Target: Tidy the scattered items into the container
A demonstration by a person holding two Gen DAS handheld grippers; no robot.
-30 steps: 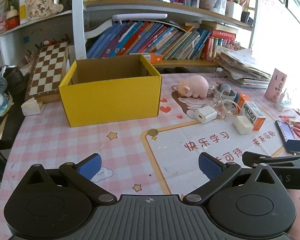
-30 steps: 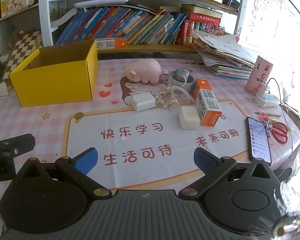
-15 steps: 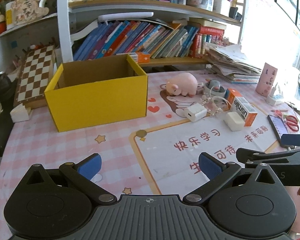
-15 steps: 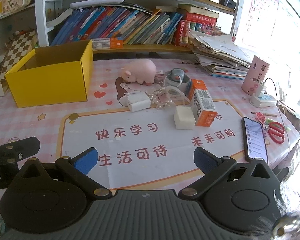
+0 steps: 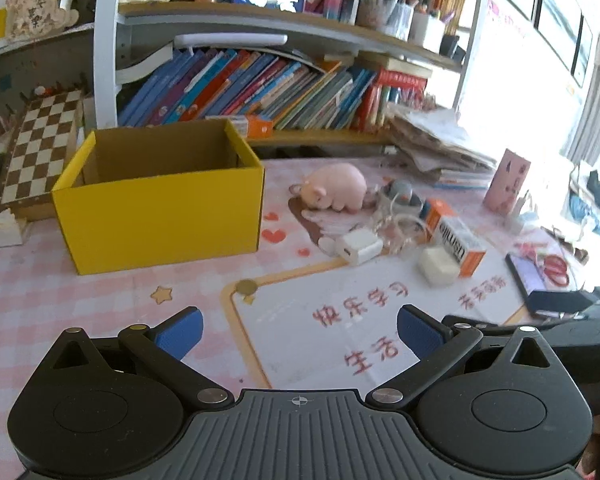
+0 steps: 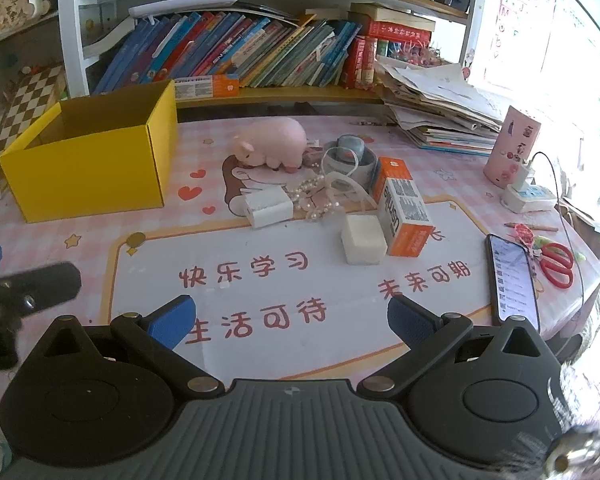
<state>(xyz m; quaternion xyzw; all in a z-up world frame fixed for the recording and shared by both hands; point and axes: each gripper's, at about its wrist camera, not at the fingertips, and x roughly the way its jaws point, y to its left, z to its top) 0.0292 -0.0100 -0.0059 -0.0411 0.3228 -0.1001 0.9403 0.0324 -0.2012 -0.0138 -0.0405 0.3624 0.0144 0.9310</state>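
An open yellow cardboard box (image 5: 160, 216) (image 6: 88, 172) stands at the back left of the table; nothing shows inside it. To its right lie a pink pig toy (image 5: 336, 190) (image 6: 274, 142), a white charger (image 5: 358, 246) (image 6: 268, 210), a bead string (image 6: 314, 198), a roll of tape (image 6: 350, 156), an orange and white carton (image 5: 456, 236) (image 6: 404, 212) and a white block (image 5: 438, 268) (image 6: 362, 240). My left gripper (image 5: 298, 334) and right gripper (image 6: 290, 322) are both open and empty, hovering over the near mat, well short of the items.
A phone (image 6: 514, 280) and red scissors (image 6: 556, 266) lie at the right edge, with a pink cup (image 6: 512, 148) and a power strip (image 6: 528, 196) behind. A coin (image 5: 246, 288) lies on the mat. A bookshelf, paper stack (image 6: 440, 108) and chessboard (image 5: 40, 144) line the back.
Both grippers have shifted right and slightly forward, so the box and items sit further left and closer in view. Both stay open and empty.
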